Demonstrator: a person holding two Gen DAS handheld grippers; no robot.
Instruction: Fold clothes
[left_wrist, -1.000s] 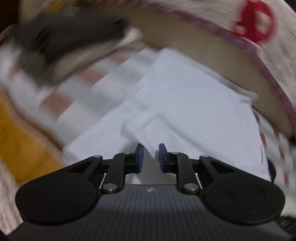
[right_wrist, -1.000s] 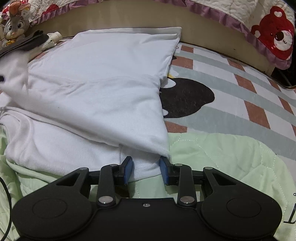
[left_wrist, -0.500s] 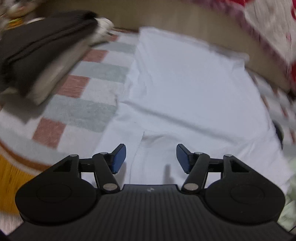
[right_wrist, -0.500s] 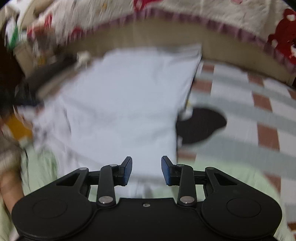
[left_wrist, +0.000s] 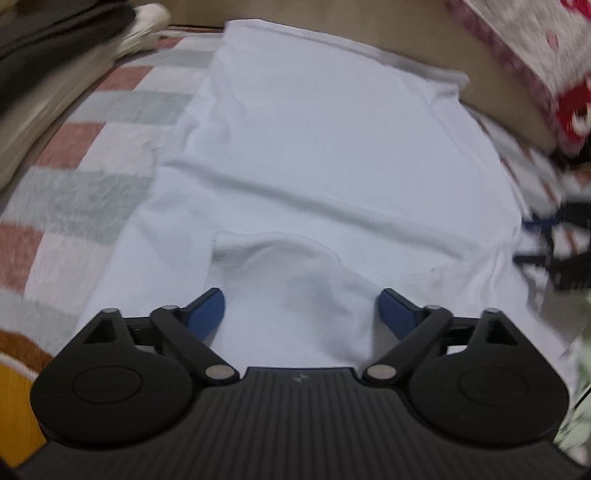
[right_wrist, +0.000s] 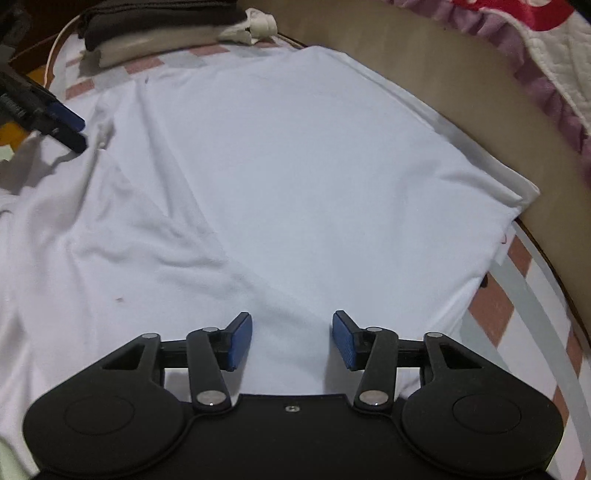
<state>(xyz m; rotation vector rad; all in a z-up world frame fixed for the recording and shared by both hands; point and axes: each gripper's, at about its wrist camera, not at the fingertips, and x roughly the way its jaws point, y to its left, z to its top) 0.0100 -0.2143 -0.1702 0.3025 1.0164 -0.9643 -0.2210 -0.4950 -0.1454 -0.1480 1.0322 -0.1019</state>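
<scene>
Both grippers have let go of the white cotton T-shirt (left_wrist: 332, 147) since the earlier frames, when each pinched a fold of it, and their jaws have just been opening, with cloth below them but nothing clamped. Seen from the left wrist, a quilted bed cover in pink, grey and white checks (left_wrist: 74, 177) fills the left side, a tan padded bed edge (left_wrist: 480, 55) curves across the top right, and a red-and-white patterned quilt (left_wrist: 546, 74) sits in the upper right corner; a dark folded garment pile (left_wrist: 44, 44) lies at upper left. The shirt runs lengthwise from the bottom of the frame up to the top centre, folded narrow, with a crease crossing its middle and a small flap near the bottom centre. The left gripper (left_wrist: 301, 314) points steeply down over that flap, its blue pads spread very wide. From the right wrist, the same shirt (right_wrist: 295, 166) covers most of the frame, its long axis slanting from lower left to upper right, the far corner touching the tan edge (right_wrist: 461, 85). The right gripper (right_wrist: 291, 339) hangs over the near hem, tilted down, pads apart and off the fabric. The left gripper's tip (right_wrist: 62, 125) shows at far left, beside the shirt's edge.
</scene>
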